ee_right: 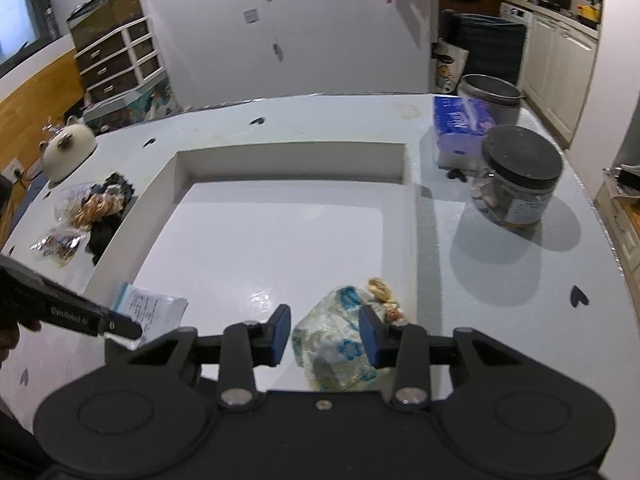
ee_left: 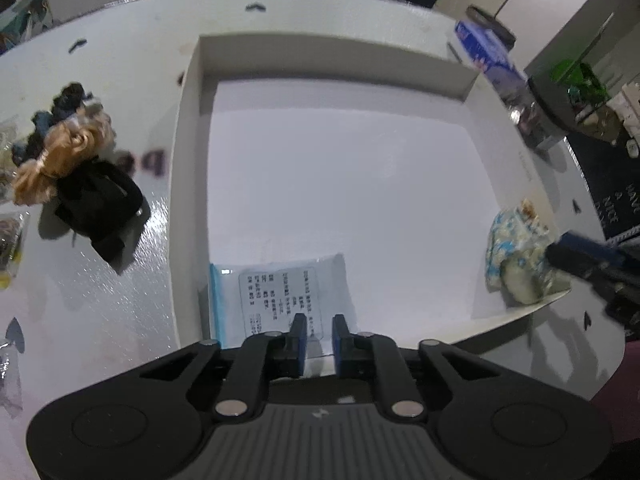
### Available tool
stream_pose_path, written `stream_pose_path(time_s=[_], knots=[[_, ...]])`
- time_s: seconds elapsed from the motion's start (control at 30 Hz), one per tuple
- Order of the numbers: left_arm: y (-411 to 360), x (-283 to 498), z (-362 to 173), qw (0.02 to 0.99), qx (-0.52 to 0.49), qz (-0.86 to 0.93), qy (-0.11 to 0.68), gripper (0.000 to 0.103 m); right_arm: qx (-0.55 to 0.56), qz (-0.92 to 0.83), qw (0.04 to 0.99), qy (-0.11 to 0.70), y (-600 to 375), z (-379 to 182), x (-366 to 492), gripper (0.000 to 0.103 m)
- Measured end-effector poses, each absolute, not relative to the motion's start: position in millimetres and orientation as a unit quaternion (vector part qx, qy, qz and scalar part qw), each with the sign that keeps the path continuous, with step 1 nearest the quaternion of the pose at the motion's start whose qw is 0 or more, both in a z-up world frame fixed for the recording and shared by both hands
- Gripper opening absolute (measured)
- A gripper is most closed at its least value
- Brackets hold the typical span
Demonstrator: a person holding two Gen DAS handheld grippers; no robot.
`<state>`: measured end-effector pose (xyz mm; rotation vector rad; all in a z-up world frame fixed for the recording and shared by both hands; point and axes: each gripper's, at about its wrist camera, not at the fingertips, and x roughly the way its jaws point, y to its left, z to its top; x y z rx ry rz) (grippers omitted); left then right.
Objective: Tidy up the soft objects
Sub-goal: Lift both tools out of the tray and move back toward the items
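Note:
A shallow white box (ee_left: 188, 160) lies on the pale table. In its near left corner rests a clear packet (ee_left: 280, 292) with a printed label and a blue zip edge. My left gripper (ee_left: 319, 338) is shut on that packet's near edge; the right wrist view shows its black fingers (ee_right: 120, 326) on the packet (ee_right: 156, 308). In the box's (ee_right: 414, 240) near right corner sits a floral cloth bundle (ee_right: 332, 344), with my right gripper (ee_right: 325, 334) open around it. The right pad overlaps the bundle and a thin gap shows at the left pad. The bundle (ee_left: 516, 248) also appears in the left wrist view.
Left of the box lie scrunchies (ee_left: 60, 148), a black pouch (ee_left: 96, 204) and small plastic bags (ee_right: 56, 244). A cat-shaped figurine (ee_right: 68, 148) stands at the far left. To the right stand a black-lidded jar (ee_right: 520, 176) and a blue tissue pack (ee_right: 460, 124).

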<state>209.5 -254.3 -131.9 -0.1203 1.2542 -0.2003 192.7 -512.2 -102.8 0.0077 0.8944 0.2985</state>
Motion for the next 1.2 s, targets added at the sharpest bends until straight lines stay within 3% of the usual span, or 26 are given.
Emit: stream_pose_path(time_s=[0.17,0.23,0.43,0.57,0.63,0.93,1.2], knots=[[-252.3,199.8,-112.1,0.83,-0.061,-0.073,0.55,0.054,-0.006,0.154,0.887,0.435,-502.0,-103.1,190.2,0.034],[-251.6,196.5,-103.7,0.84,-0.065,-0.059,0.535,0.077,-0.007,0.15,0.891,0.428,-502.1,-99.5,186.8,0.034],[-248.5,183.6,-79.0,0.87,-0.068,-0.046,0.486,0.099,0.003,0.134,0.904,0.407,-509.1,-81.2,175.4,0.047],[-252.9,173.4,-65.2,0.888,-0.055,-0.047,0.454,0.103,0.008,0.127,0.912,0.39,-512.1,-66.7,164.5,0.063],[-254.3,167.8,-59.4,0.895,-0.051,-0.051,0.44,0.103,0.009,0.121,0.917,0.381,-512.2,-60.5,158.7,0.079],[-254.5,144.9,-49.5,0.915,-0.042,-0.067,0.395,0.103,0.008,0.087,0.93,0.356,-511.5,-45.2,139.9,0.102],[-237.8,129.6,-47.5,0.922,-0.049,-0.067,0.379,0.103,0.003,0.056,0.939,0.339,-499.3,-41.8,130.9,0.103]])
